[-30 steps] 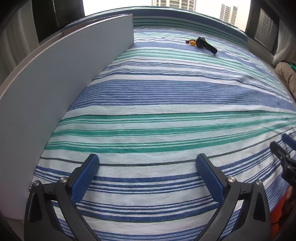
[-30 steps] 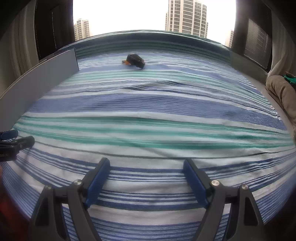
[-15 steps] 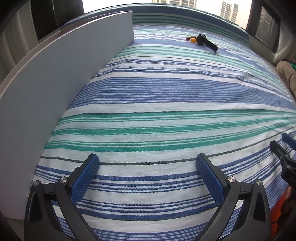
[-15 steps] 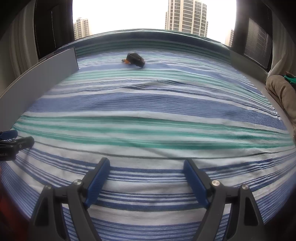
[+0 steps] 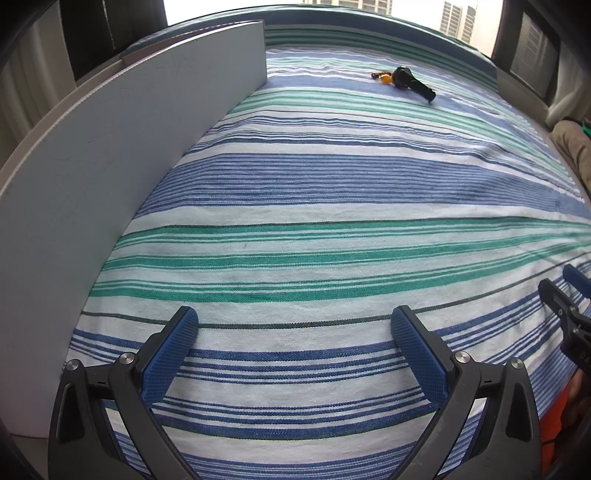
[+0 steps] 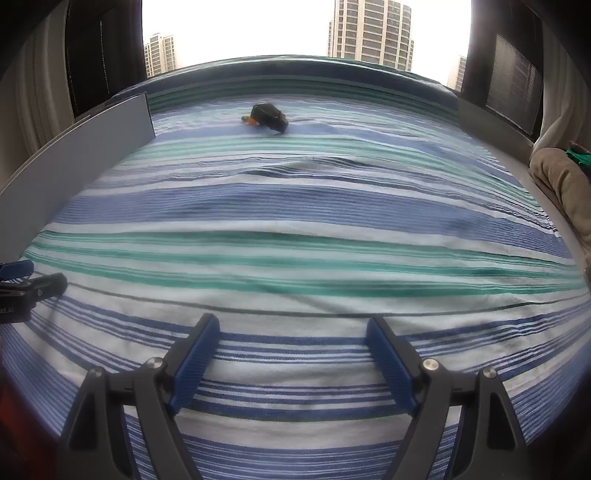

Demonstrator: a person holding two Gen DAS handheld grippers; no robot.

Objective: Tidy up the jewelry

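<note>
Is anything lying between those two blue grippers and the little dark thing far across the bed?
Nothing visible: only bare striped bedspread lies between both open grippers and the dark object with beads. The white board stands off to the side.

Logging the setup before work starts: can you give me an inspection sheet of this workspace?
Surface: striped cloth, lightly wrinkled.
Job's things: dark pouch with orange beads beside it, at the far end.
Clutter: beige fabric at the right edge.
Grippers: left gripper and right gripper both open, nothing between the fingers.
Cables: nothing seen.
Surroundings: grey board standing along the left; window with tower blocks.
</note>
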